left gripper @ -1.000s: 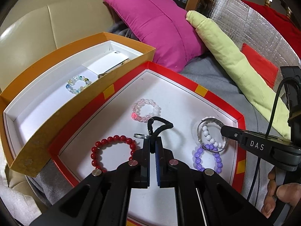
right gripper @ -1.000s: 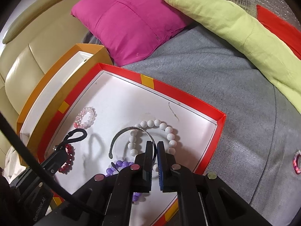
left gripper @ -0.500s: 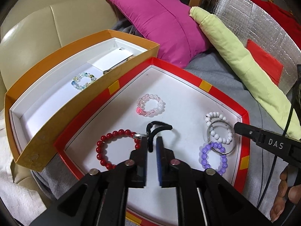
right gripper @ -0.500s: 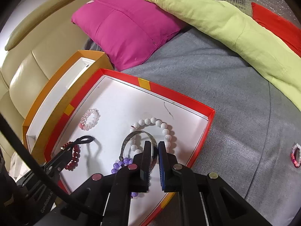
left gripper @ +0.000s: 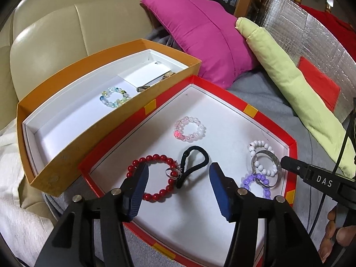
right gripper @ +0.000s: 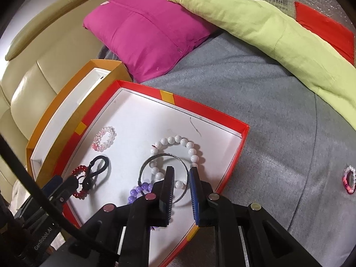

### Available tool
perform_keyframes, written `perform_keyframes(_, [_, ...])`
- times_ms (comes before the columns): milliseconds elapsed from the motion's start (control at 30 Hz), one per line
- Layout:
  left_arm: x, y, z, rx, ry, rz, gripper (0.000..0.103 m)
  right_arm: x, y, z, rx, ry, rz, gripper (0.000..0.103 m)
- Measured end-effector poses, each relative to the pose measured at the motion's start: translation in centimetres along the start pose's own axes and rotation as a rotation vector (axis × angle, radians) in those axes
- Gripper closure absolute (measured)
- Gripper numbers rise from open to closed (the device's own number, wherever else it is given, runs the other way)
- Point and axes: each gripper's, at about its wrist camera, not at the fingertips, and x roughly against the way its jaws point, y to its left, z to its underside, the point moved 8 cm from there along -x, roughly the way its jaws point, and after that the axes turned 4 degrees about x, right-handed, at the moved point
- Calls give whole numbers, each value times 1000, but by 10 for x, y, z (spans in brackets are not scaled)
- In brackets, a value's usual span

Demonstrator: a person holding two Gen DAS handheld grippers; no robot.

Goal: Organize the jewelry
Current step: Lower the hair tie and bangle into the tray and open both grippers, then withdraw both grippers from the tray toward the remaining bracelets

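Left gripper (left gripper: 178, 182) has just opened, releasing the black loop (left gripper: 193, 166) into the red tray (left gripper: 291, 153); right gripper (right gripper: 181, 178), parting slightly, holds nothing.

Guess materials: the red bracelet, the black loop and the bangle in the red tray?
Red bracelet: glossy round beads, glass or plastic, judging by highlights. Black loop: matte cord, probably elastic fabric; no shine. Bangle: thin grey reflective band, likely metal.

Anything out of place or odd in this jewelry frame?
Yes: one pink beaded bracelet lies alone on the grey blanket, well outside the red tray that holds the other pieces. Inside the tray, the white bead bracelet, silver bangle and purple bracelet overlap in a pile.
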Motion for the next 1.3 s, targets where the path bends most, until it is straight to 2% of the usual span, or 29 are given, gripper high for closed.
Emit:
perform_keyframes(467, [4,3,-3,18,-10,-12,38,-6,6,2,11,13,-5,86])
perform_keyframes(533, [3,4,-2,28,-2,-14,37,-6,5,3,8,17,-6,73])
perform_keyframes(600, [4,4,0,34,5,-14,37,-2,3,3,0,1,-3,33])
perform_keyframes(633, [5,4,1,35,5,-15,37,1,2,2,-4,-17,0,29])
perform_keyframes(833, [21,-9,2,26,-16,3,36,29,-10,3,-46,-88,-18,27])
perform_keyframes(1000, [41,-46,11,-33,-39,46,35,58,-47,22,-105,-132,-11,27])
perform_keyframes(1133, [52,-95,33,-123,-35,98,34,83,-102,55,-180,-161,22,27])
perform_keyframes(1300, [53,-174,84,-267,9,174,33,103,-189,113,-332,-156,78,27])
